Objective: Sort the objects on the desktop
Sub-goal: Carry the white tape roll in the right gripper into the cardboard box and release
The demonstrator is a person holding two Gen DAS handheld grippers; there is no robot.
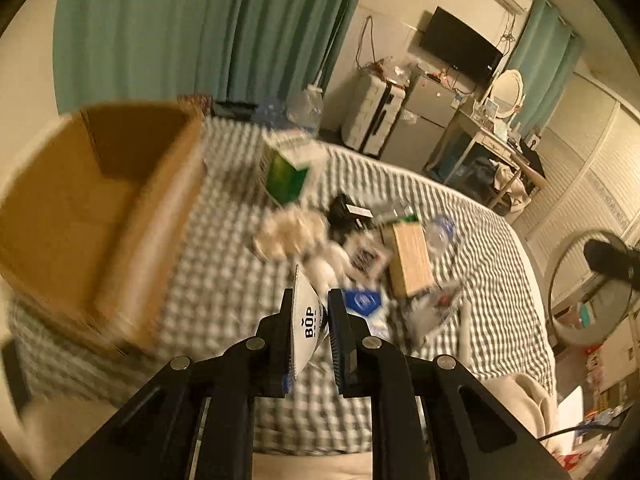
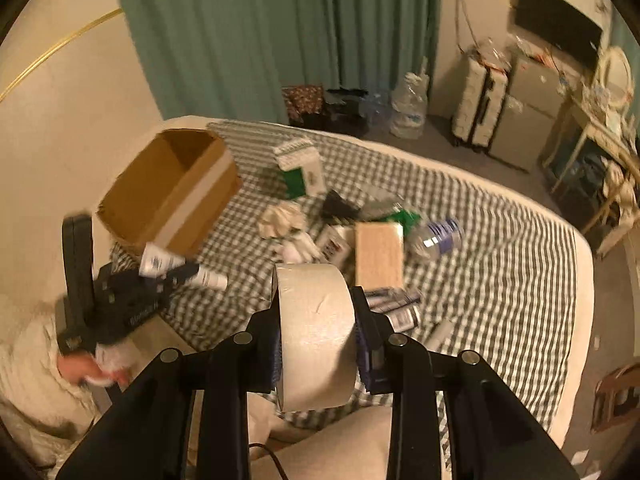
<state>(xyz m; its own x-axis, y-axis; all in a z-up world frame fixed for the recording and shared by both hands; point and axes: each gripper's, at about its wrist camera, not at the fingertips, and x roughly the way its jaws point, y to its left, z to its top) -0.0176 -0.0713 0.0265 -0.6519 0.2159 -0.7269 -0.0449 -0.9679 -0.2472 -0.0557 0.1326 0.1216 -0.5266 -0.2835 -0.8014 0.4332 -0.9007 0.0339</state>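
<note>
My left gripper (image 1: 310, 300) is shut on a white tube marked "BOP" (image 1: 306, 322), held above the checked bedspread (image 1: 224, 280). It also shows in the right wrist view (image 2: 160, 268), with the tube (image 2: 158, 260) just below the open cardboard box (image 2: 172, 192). The box is at the left in the left wrist view (image 1: 100, 208), blurred. My right gripper (image 2: 316, 304) is shut on a roll of beige tape (image 2: 314, 332), held above the bed's near edge.
A pile lies mid-bed: green-and-white carton (image 2: 302, 166), crumpled paper (image 2: 280, 218), wooden block (image 2: 378, 254), plastic bottle (image 2: 438, 236), small tubes (image 2: 396, 306). Curtain, suitcase, fridge and desk stand beyond the bed. A ring light (image 1: 592, 284) stands at the right.
</note>
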